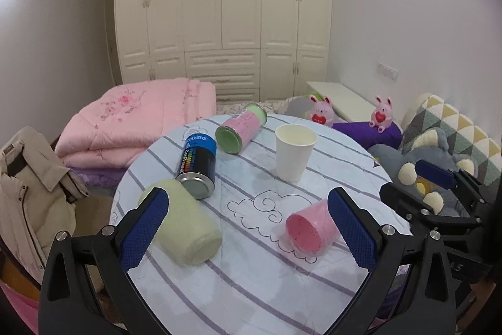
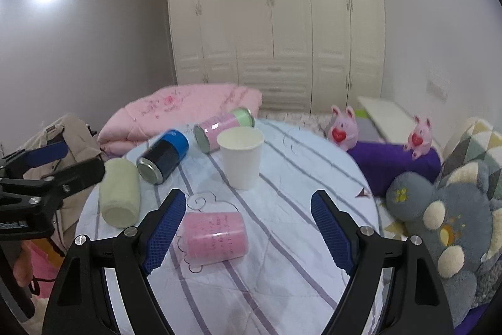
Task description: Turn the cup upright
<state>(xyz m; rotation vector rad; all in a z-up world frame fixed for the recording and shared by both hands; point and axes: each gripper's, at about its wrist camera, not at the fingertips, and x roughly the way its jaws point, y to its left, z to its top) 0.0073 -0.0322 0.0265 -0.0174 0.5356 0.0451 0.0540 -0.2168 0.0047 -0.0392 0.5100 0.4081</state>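
A pink cup [image 1: 310, 228] lies on its side on the round table [image 1: 251, 272], near my left gripper's right finger; it also shows in the right wrist view [image 2: 215, 236]. A pale green cup [image 1: 185, 228] lies on its side at the left [image 2: 119, 197]. A white paper cup [image 1: 293, 154] stands upright in the middle [image 2: 241, 157]. My left gripper [image 1: 248, 228] is open and empty above the near table, with both lying cups beside its fingers. My right gripper [image 2: 248, 231] is open and empty, the pink cup by its left finger.
A blue-black can [image 1: 199, 167] and a pink-green can [image 1: 243, 127] lie on their sides at the back. A pink quilt [image 1: 138, 121], a beige coat [image 1: 28, 187], plush toys [image 2: 445, 228] and a purple cushion [image 2: 392, 162] surround the table.
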